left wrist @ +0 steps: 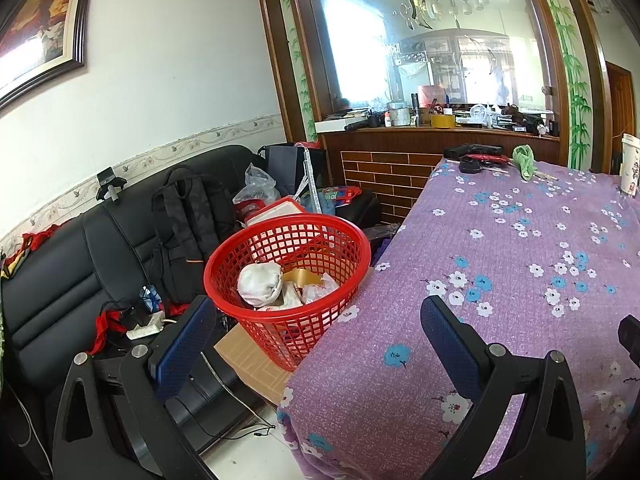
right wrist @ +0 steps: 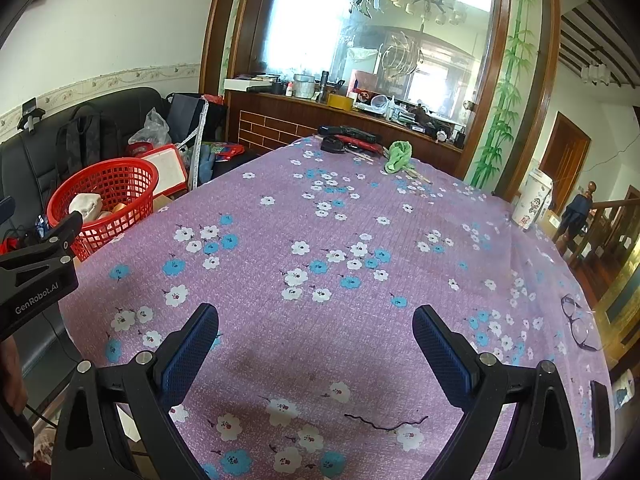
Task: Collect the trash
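A red mesh basket [left wrist: 316,240] stands beside the table's left edge, holding crumpled white paper [left wrist: 258,284] and other scraps; it also shows at the left in the right wrist view as the basket [right wrist: 116,184]. My left gripper [left wrist: 316,332] hangs open just in front of the basket, nothing between its fingers. My right gripper [right wrist: 316,344] is open over the purple flowered tablecloth [right wrist: 320,240], empty. A thin dark twisted wire [right wrist: 384,424] lies on the cloth near it. A crumpled green cloth [right wrist: 398,156] sits at the far end.
A black sofa [left wrist: 80,264] with a backpack [left wrist: 188,224] and bags stands left of the basket. Black items [right wrist: 348,138] lie at the table's far end. Glasses [right wrist: 576,320] and a dark phone [right wrist: 600,420] rest near the right edge. A wooden counter [right wrist: 320,112] is behind.
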Motion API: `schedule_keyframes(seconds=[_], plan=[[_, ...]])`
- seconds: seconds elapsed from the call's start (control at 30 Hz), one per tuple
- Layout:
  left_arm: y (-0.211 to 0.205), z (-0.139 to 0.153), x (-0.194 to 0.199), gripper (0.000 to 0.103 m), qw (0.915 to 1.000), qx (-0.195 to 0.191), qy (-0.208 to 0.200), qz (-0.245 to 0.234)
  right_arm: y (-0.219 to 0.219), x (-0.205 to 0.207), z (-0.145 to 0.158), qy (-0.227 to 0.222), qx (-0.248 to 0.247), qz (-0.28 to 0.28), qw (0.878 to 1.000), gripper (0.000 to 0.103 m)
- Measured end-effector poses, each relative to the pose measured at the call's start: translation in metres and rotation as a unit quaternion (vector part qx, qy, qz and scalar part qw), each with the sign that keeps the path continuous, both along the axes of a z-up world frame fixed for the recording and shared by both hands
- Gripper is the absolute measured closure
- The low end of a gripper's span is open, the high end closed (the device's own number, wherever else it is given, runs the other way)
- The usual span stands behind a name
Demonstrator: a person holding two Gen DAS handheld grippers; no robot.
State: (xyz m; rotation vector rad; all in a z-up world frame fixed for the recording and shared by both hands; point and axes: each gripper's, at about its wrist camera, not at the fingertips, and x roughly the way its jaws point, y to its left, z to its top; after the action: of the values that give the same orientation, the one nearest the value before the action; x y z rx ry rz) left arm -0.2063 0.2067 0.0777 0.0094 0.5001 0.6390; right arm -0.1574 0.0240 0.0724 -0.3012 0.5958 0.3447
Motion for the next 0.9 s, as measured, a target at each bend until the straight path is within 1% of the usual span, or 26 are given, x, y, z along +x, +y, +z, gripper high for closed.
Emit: schedule_keyframes(seconds=[0.27,0.37,0.47,0.6,0.73,0.8,0.83,0.9], plan=[[0.001,-0.004,0.001,0.001,1.0000,0.000,0.005,-0.004,-0.002,0.003,-0.003,0.005,0.003,-0.002,1.000,0.004],[-0.005,-0.008,0.006,0.001,0.9999,0.002,0.008,-0.013,-0.014,0.010,-0.006,0.017,0.013,-0.016,1.000,0.004],[-0.018,-0.011,0.017,0.001,0.9992,0.011,0.019,-0.034,-0.030,0.023,-0.008,0.030,0.022,-0.040,0.998,0.004],[-0.048,-0.012,0.037,0.001,0.9957,0.020,0.030,-0.085,-0.067,0.047,-0.011,0.050,0.037,-0.093,0.994,0.004],[-0.087,-0.016,0.063,0.001,0.9875,0.016,0.052,-0.148,-0.116,0.073,-0.014,0.062,0.044,-0.159,0.984,0.004],[-0.106,-0.017,0.078,0.001,0.9805,0.003,0.069,-0.184,-0.139,0.084,-0.017,0.073,0.048,-0.187,0.978,0.003],[-0.116,-0.019,0.087,0.001,0.9750,-0.009,0.081,-0.207,-0.150,0.091,-0.020,0.079,0.049,-0.200,0.975,0.003],[-0.137,-0.024,0.107,0.001,0.9651,-0.029,0.107,-0.237,-0.171,0.106,-0.027,0.092,0.041,-0.227,0.969,0.002]])
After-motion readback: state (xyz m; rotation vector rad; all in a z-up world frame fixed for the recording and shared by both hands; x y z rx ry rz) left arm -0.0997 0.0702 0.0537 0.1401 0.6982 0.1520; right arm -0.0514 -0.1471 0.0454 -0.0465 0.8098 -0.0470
